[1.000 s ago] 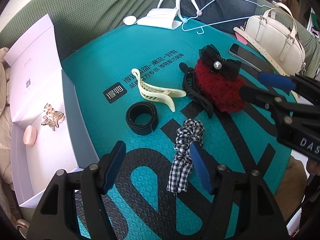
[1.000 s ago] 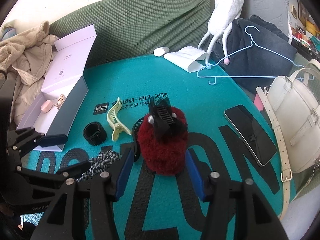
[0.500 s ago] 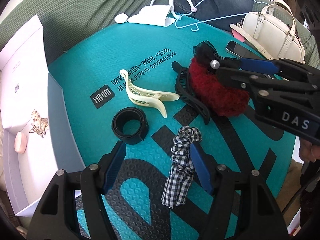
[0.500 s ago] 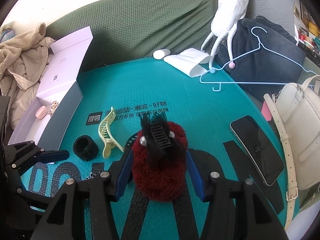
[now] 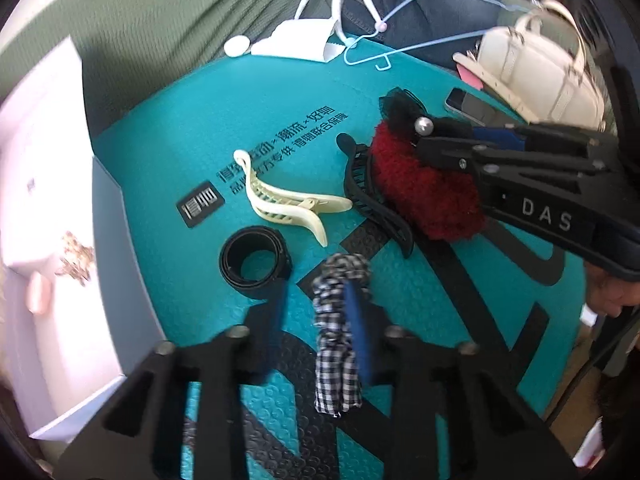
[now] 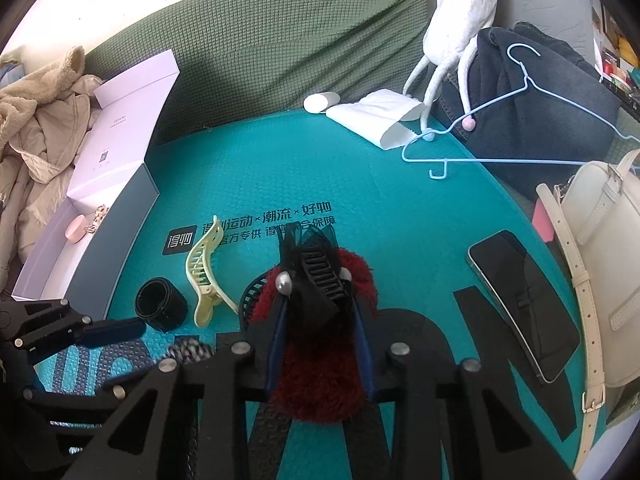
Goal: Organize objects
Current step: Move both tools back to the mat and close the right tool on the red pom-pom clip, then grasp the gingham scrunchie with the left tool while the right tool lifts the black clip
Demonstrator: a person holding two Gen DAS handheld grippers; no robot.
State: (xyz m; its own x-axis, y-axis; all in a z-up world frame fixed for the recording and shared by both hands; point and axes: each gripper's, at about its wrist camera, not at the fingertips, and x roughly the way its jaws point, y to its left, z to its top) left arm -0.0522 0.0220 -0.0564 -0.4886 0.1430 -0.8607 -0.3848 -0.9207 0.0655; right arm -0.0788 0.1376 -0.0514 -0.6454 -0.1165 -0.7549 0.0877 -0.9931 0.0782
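The right gripper point(image 6: 320, 344) has its blue fingers point(image 6: 276, 344) pressed into both sides of the red scrunchie point(image 6: 320, 376), which sits on the teal mat point(image 6: 280, 168). The left gripper point(image 5: 320, 320) is narrowed around the checked scrunchie point(image 5: 336, 344), though blur hides whether it grips. Beyond lie a black band point(image 5: 256, 268), a cream clip point(image 5: 288, 204) and a black clip point(image 5: 368, 196). A white box point(image 6: 100, 184) stands open at the left.

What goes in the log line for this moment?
left gripper: closing around checked scrunchie | right gripper: shut on red fuzzy clip | box: open

Right gripper point(image 6: 320, 340) clamping red fuzzy clip point(image 6: 320, 376)
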